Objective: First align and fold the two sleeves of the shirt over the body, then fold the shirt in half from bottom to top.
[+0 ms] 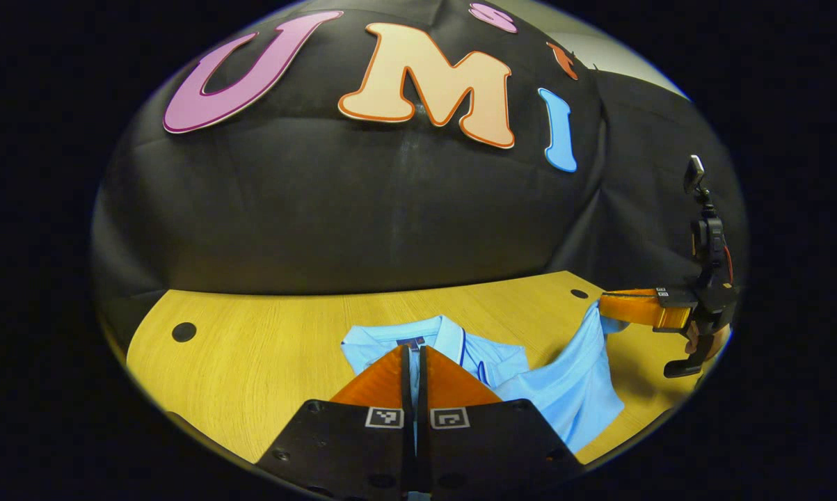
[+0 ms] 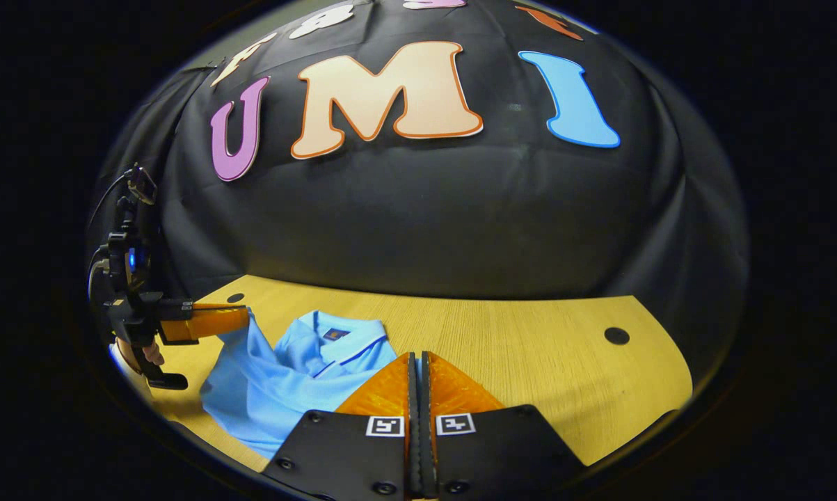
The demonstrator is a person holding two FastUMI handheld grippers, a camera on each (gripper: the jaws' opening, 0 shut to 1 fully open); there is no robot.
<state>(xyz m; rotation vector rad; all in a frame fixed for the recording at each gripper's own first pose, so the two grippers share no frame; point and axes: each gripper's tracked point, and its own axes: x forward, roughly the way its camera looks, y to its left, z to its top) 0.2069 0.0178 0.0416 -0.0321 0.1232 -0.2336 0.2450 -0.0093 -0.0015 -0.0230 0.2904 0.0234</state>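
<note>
A light blue polo shirt (image 1: 564, 390) lies bunched on the wooden table (image 1: 265, 348), its collar (image 1: 446, 330) toward the wall. My left gripper (image 1: 412, 348) is shut, and a sliver of blue cloth shows between its fingers. Off to the right, the right gripper (image 1: 627, 308) pinches a raised fold of the shirt above the table. In the right gripper view the shirt (image 2: 272, 390) sits left of centre with its collar (image 2: 341, 337) up. My right gripper (image 2: 416, 356) is shut on blue cloth. The left gripper (image 2: 241, 319) holds a lifted fold at the far left.
The booth's black cloth wall stands behind the table. Round dark holes mark the tabletop (image 1: 184, 332) (image 2: 616, 335). A hand (image 2: 136, 355) grips the left gripper's handle. Bare wood (image 2: 529, 348) stretches to the right of the shirt in the right gripper view.
</note>
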